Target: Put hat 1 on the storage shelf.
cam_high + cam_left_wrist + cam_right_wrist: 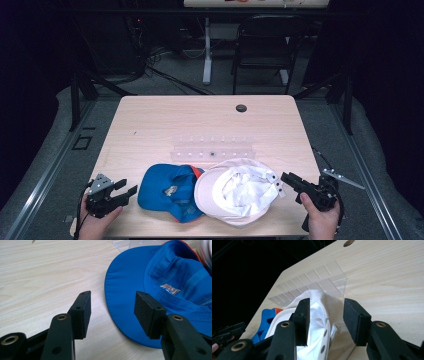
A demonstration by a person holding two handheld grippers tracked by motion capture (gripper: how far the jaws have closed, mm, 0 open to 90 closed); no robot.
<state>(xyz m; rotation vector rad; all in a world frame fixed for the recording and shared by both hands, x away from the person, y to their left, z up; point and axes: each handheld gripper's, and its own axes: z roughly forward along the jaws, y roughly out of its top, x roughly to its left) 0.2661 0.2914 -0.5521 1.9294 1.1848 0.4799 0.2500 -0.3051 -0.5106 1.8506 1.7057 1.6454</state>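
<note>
Blue cap and white cap lie upside down side by side at the near edge of the worktop, the white one's rim overlapping the blue one where they meet. Both are flat on the wood and neither is in my grip, so by my reading the handling of them has not begun: everything is still to do. My left tool sits just left of the blue cap, its jaws spread wide with nothing between them; in the left gripper view the blue cap has its brim curving right up to the far pad, near it but, as far as I can tell, not pinched. My right tool is just off the white cap's right side, at the snap strap with its row of small holes, jaws also wide apart and holding nothing; in the right gripper view the white cap rises behind and between the two pads, which stand clear of the cloth. Behind the caps, toward the middle of the worktop, lies a clear plastic rack with a row of slots, and it has no cap on it. I judge the next step to be closing on a brim or strap and lifting one cap, and the overlap means the white one should come away first. Farther off, a round cable hole marks the back of the worktop.
</note>
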